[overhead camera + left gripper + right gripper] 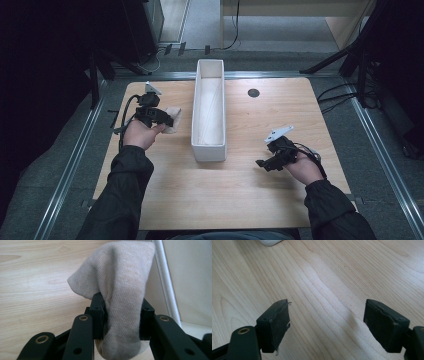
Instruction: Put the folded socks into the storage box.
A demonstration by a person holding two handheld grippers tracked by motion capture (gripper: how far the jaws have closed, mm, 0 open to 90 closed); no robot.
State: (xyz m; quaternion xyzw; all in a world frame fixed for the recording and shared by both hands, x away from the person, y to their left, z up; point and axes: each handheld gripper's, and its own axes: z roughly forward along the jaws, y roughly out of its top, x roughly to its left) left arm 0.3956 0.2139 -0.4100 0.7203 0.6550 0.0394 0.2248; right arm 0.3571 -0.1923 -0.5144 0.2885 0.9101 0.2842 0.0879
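- The left gripper [167,120] is clamped on a beige sock [120,290]; the cloth is squeezed between its two jaws.
- The sock is left of the long white box [208,145], near its wall, and not inside it.
- The right gripper [325,325] has its jaws spread wide, with nothing between them, above the bare wooden table [332,270].
- My judgement: the grasp is done. The carrying over the rim and the release into the box, if that is the goal, are left.
- The box looks empty as far as I can see.

white bin [208,145] splits table [240,195] mid-width; near strip open (bare wood) | far-right: grommet [253,93]
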